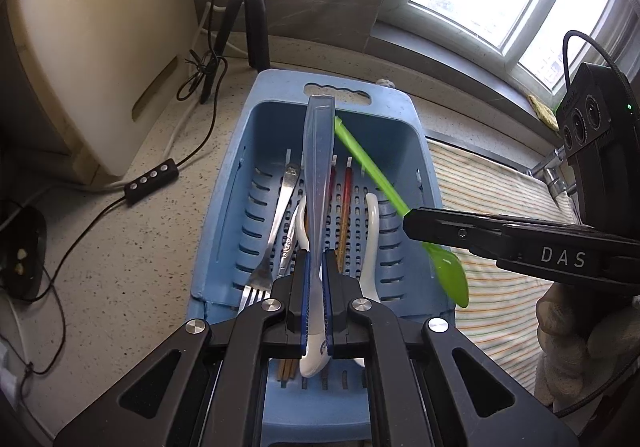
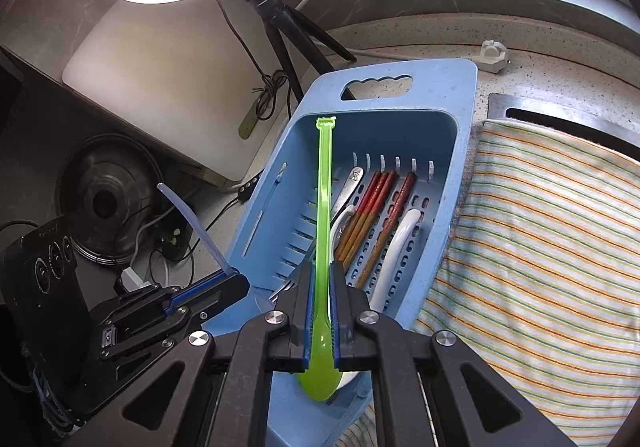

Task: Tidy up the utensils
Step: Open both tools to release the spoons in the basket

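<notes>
Each tool is matte black with blue finger pads and silver round screws. The right tool bears white letters "DAS". A pale glove covers the hand.

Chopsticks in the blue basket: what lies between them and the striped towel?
In the right wrist view, a white spoon lies between the red-topped chopsticks and the basket wall; the striped towel lies beyond.

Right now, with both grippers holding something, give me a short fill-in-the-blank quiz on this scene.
1. The right gripper is shut on a ____ spoon.
2. The left gripper holds a pale ____ spoon.
3. The fork lies in the blue ____.
4. The cloth has a ____ pattern.

Missing words: green; blue; basket; striped
</notes>
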The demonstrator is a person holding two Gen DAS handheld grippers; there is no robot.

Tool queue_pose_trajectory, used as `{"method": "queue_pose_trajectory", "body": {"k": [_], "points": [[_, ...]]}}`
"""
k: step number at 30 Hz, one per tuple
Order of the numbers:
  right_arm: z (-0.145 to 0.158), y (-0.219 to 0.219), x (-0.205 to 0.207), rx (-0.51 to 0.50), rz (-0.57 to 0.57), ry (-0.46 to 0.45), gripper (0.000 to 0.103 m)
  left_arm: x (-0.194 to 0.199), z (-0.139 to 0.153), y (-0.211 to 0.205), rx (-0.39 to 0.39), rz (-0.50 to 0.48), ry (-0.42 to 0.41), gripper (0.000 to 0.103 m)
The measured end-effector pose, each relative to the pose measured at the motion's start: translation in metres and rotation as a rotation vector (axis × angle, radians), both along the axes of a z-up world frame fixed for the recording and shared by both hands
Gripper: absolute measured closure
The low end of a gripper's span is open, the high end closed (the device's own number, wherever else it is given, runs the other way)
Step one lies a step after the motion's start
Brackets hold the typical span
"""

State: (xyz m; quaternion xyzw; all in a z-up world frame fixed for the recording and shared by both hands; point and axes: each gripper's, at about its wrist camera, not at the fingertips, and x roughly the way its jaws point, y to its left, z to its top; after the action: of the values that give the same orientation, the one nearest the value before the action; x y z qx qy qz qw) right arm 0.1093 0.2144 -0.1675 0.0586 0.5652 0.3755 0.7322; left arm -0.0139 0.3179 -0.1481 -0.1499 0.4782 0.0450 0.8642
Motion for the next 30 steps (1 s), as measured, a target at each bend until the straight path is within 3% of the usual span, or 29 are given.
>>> {"method": "queue_pose_trajectory", "body": {"k": [6,11,14,21,25,30], "points": [[-0.001,0.002,0.0,-0.017,-0.006,-0.001,0.094,-0.003,0.001,0.001,0.005,0.009,-0.002,0.096],[0.0,0.001,0.0,-0.024,-0.003,-0.014,0.087,-0.004,0.004,0.001,0.017,0.009,-0.012,0.095],[0.002,-0.002,0.0,-0.028,-0.003,-0.028,0.084,-0.004,0.006,0.0,0.026,0.019,-0.018,0.087],[0.008,-0.013,0.002,-0.028,-0.011,-0.053,0.075,-0.004,0.006,-0.001,0.037,0.032,-0.016,0.087],[0.013,-0.017,0.003,-0.025,-0.008,-0.063,0.075,-0.006,0.007,-0.003,0.051,0.048,-0.019,0.077],[0.021,-0.024,-0.002,-0.034,0.01,-0.119,0.06,-0.014,0.014,-0.007,0.068,0.073,-0.035,0.07]]}}
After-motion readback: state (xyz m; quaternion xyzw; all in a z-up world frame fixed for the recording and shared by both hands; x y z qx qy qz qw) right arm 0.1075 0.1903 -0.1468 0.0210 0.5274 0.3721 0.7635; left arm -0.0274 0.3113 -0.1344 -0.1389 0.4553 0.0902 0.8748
